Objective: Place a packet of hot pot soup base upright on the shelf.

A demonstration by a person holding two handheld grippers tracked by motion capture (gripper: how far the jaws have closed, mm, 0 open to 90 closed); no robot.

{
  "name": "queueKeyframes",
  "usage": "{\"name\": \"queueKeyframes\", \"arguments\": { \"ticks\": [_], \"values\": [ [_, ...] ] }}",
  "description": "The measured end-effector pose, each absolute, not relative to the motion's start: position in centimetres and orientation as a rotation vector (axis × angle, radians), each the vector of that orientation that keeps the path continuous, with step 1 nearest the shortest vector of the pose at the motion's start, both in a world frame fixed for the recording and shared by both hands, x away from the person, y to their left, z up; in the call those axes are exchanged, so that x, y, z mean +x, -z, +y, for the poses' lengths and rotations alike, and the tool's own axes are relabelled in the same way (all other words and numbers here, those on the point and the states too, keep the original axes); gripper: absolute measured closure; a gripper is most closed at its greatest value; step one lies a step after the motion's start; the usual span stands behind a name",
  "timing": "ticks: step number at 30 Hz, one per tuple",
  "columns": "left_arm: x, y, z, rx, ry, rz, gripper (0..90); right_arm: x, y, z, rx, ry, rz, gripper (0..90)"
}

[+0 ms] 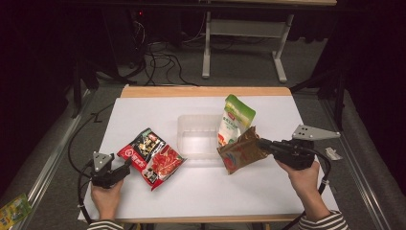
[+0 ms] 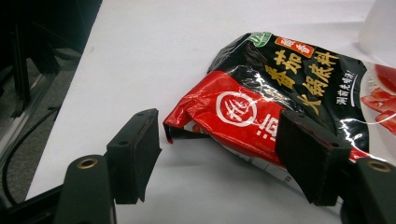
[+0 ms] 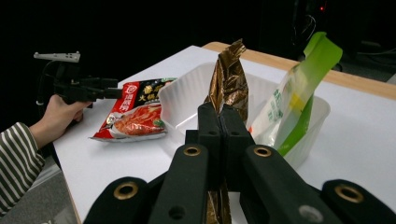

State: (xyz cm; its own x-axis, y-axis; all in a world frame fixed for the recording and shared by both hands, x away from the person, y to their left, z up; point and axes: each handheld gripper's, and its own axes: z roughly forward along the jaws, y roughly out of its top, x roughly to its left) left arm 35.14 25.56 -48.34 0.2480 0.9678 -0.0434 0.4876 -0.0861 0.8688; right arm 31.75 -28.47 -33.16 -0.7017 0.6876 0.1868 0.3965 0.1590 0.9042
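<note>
A red and black sauce packet lies flat on the white table, left of a clear plastic tub. My left gripper stands open at the packet's near-left corner, its jaws on either side of that corner. My right gripper is shut on a brown foil pouch, held tilted up just off the tub's right side. A green and white pouch leans upright at the tub's right end.
The white table has a wooden far edge. Cables and a desk frame stand on the floor beyond. A small yellow-green packet lies on the floor at lower left.
</note>
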Motion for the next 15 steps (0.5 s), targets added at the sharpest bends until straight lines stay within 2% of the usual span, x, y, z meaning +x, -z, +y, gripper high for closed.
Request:
{"name": "queueKeyframes", "arguments": {
  "ticks": [15],
  "values": [
    [35.2, 48.4, 25.6, 1.700, -0.738, 1.357, 31.2, 33.1, 31.5, -27.3, 1.043, -1.603, 2.162, 90.0]
  ]
}}
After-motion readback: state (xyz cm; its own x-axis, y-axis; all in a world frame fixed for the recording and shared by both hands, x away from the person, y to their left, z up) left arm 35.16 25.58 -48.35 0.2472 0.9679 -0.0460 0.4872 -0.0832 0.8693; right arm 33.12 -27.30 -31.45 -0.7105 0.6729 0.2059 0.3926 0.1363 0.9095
